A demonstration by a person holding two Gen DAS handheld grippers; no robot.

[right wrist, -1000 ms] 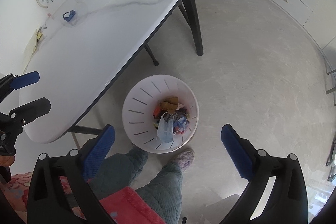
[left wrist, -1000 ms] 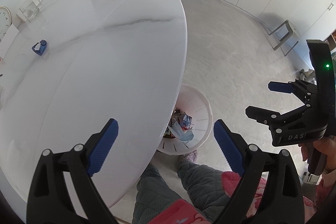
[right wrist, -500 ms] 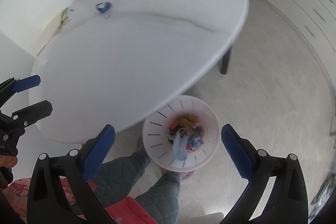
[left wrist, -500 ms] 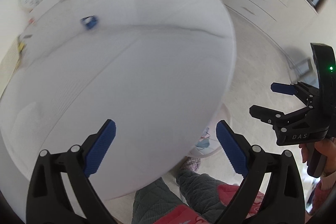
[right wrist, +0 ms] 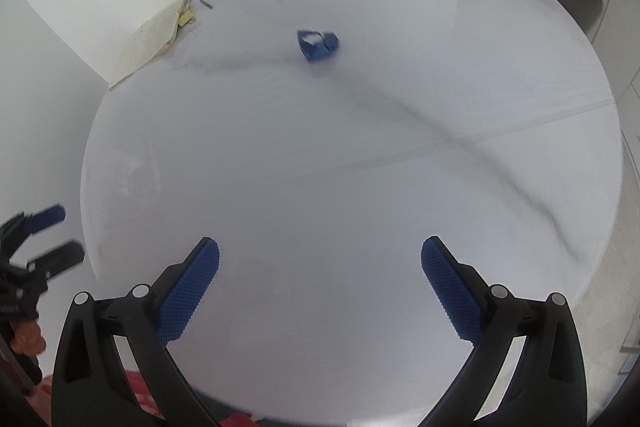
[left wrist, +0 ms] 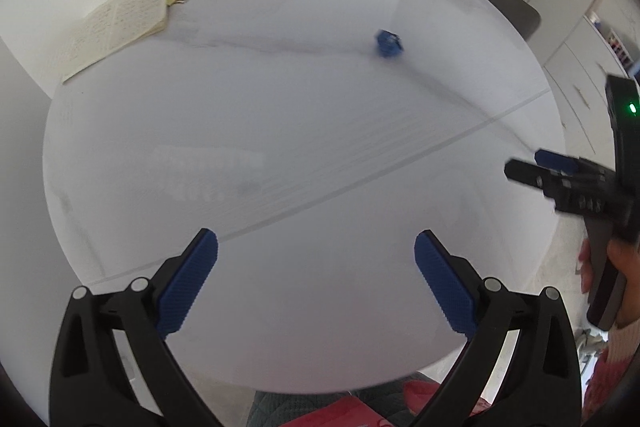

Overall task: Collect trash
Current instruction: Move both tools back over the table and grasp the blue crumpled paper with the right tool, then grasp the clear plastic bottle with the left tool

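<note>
I have both grippers spread wide and carrying nothing: the left gripper point(left wrist: 316, 281) and the right gripper point(right wrist: 320, 285) hover over the near edge of the white table point(right wrist: 360, 187). One piece remains: a blue wrapper point(right wrist: 318, 45), well ahead of my fingers, slightly smeared, possibly crumpled packaging. No bin shows in either view.
</note>
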